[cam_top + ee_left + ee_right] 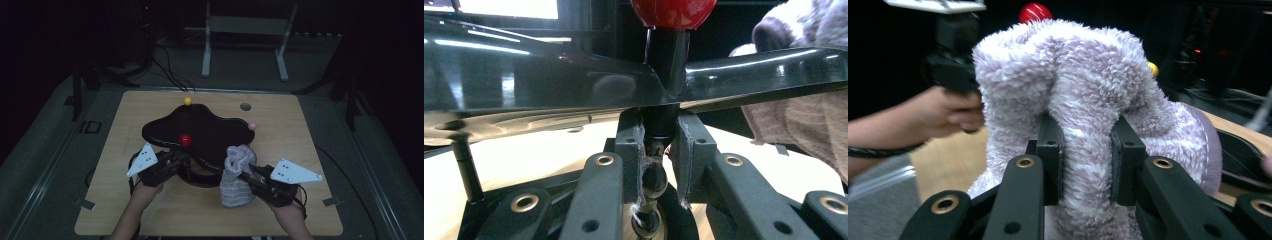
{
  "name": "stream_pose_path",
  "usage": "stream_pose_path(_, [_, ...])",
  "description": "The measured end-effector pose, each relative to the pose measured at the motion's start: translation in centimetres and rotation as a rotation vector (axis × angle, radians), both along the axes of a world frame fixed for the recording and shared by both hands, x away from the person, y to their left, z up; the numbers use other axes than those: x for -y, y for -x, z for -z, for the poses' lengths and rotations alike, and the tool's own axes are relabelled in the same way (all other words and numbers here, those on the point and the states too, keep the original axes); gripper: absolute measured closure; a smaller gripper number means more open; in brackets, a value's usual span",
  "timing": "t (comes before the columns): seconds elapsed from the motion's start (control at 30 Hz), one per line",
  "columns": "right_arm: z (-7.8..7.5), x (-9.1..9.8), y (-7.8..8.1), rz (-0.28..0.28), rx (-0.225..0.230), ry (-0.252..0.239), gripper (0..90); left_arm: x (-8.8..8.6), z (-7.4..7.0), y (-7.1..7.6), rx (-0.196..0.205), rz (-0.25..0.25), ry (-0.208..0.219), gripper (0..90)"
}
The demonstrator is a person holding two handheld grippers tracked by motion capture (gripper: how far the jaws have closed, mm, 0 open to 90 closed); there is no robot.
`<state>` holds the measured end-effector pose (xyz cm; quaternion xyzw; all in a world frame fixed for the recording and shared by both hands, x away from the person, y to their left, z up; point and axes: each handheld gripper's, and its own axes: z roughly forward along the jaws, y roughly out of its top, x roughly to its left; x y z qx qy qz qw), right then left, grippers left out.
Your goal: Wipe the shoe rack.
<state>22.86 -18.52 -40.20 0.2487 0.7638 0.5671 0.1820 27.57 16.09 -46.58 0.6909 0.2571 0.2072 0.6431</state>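
Observation:
A glossy black curved panel [200,131] stands raised over the wooden table [150,210], with a red ball [185,139] on a post at its near edge. My left gripper [181,157] is shut on that black post [659,125] just under the panel [524,80], below the red ball [673,10]. A fluffy lilac towel [236,180] stands bunched at the front right. My right gripper [245,175] is shut on a fold of the towel [1083,90], which bulges between and above its jaws [1087,160]. The towel [804,120] also hangs at the right in the left gripper view.
A yellow ball [187,101] and a pink ball [252,126] sit at the panel's far and right edges. A grey round cap [245,106] is set in the tabletop behind. A white metal frame [245,30] and cables lie on the floor beyond the table.

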Motion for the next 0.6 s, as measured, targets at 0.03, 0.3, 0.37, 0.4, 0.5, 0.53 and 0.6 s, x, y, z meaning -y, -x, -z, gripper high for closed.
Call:
stream_pose_path(0.03, [0.1,0.2,-0.1,0.012,0.002,0.011,72.5,0.0,0.0,0.0,0.0,-0.002,0.0,75.5])
stream_pose_path(0.3, [1.8,1.5,-2.0,0.102,-0.052,0.026,72.8,0.1,0.1,0.0,0.002,-0.003,0.006,75.6])
stream_pose_path(0.37, [2.3,1.8,-2.7,0.122,-0.071,0.027,72.9,0.1,0.1,0.0,0.0,-0.004,0.01,75.5])
stream_pose_path(0.4, [2.5,1.8,-3.0,0.13,-0.077,0.031,72.9,0.1,0.1,0.0,0.001,-0.006,0.011,75.5])
stream_pose_path(0.5, [2.9,2.0,-3.9,0.15,-0.09,0.035,72.9,0.3,0.0,0.1,0.005,-0.009,0.0,75.5])
stream_pose_path(0.53, [2.9,2.1,-4.2,0.157,-0.092,0.036,72.9,0.3,0.0,0.2,0.002,-0.013,-0.005,75.4])
stream_pose_path(0.6, [2.9,2.2,-4.6,0.163,-0.094,0.034,72.9,0.4,-0.1,0.3,0.001,-0.011,-0.008,73.3])
